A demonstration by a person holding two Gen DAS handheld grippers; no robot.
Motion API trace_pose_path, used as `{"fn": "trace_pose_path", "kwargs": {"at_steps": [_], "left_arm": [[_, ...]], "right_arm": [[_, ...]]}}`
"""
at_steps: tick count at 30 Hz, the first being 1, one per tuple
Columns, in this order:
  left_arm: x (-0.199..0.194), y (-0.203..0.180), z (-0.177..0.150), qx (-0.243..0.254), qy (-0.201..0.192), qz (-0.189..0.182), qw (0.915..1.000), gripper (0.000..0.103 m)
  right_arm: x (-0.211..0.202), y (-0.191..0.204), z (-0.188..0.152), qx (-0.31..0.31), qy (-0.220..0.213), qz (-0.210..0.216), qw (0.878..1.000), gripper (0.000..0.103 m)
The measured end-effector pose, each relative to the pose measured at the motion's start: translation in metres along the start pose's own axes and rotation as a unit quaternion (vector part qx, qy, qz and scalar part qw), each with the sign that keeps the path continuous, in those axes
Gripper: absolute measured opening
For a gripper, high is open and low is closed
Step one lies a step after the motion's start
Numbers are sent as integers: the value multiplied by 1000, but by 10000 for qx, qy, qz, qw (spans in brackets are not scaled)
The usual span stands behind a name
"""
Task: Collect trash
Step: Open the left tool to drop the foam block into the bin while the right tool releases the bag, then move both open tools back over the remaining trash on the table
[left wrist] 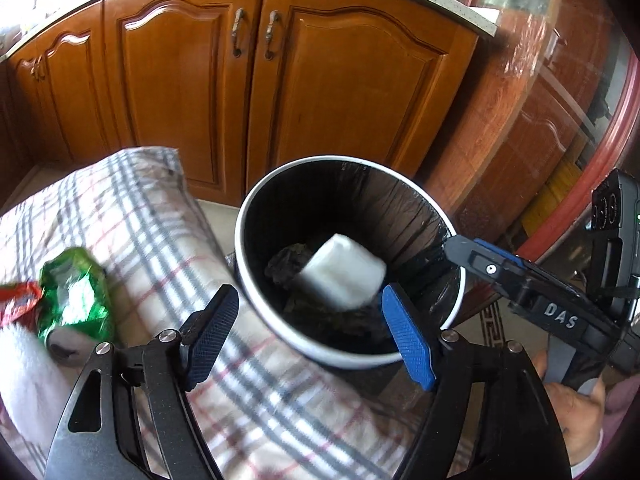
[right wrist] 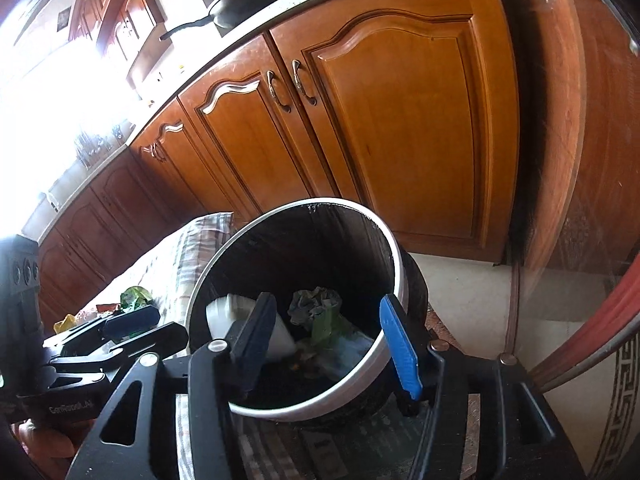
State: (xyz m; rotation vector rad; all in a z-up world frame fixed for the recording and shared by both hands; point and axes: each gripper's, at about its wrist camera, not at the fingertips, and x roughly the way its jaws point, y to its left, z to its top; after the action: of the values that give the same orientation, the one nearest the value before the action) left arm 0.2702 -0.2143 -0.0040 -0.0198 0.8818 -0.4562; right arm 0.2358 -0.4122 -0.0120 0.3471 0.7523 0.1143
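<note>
A black trash bin with a white rim (left wrist: 256, 304) (right wrist: 394, 280) stands beside a checked cloth surface (left wrist: 168, 240). A white carton (left wrist: 340, 274) is in the air inside the bin, blurred; it also shows in the right wrist view (right wrist: 228, 314), above crumpled paper and green scraps (right wrist: 320, 312). My left gripper (left wrist: 308, 336) is open and empty over the bin's near rim. My right gripper (right wrist: 328, 344) is open and empty over the bin; it shows in the left wrist view (left wrist: 492, 264). A green wrapper (left wrist: 76, 292) and a red wrapper (left wrist: 18, 300) lie on the cloth.
Wooden kitchen cabinets (left wrist: 248, 80) stand behind the bin, with a worktop and a black frying pan (right wrist: 248, 0) above. A round glass-topped table with a red edge (left wrist: 600, 160) is at the right. A white towel (left wrist: 24, 376) lies at the cloth's left edge.
</note>
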Motion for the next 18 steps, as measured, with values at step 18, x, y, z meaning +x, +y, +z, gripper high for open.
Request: {"fn": "trace_pose_path", "kwargs": {"at_steps": [18], "left_arm": [[-89, 76, -92, -795, -370, 373, 9955, 76]], "right_arm": [[-26, 62, -54, -27, 29, 666, 9978, 89]]}}
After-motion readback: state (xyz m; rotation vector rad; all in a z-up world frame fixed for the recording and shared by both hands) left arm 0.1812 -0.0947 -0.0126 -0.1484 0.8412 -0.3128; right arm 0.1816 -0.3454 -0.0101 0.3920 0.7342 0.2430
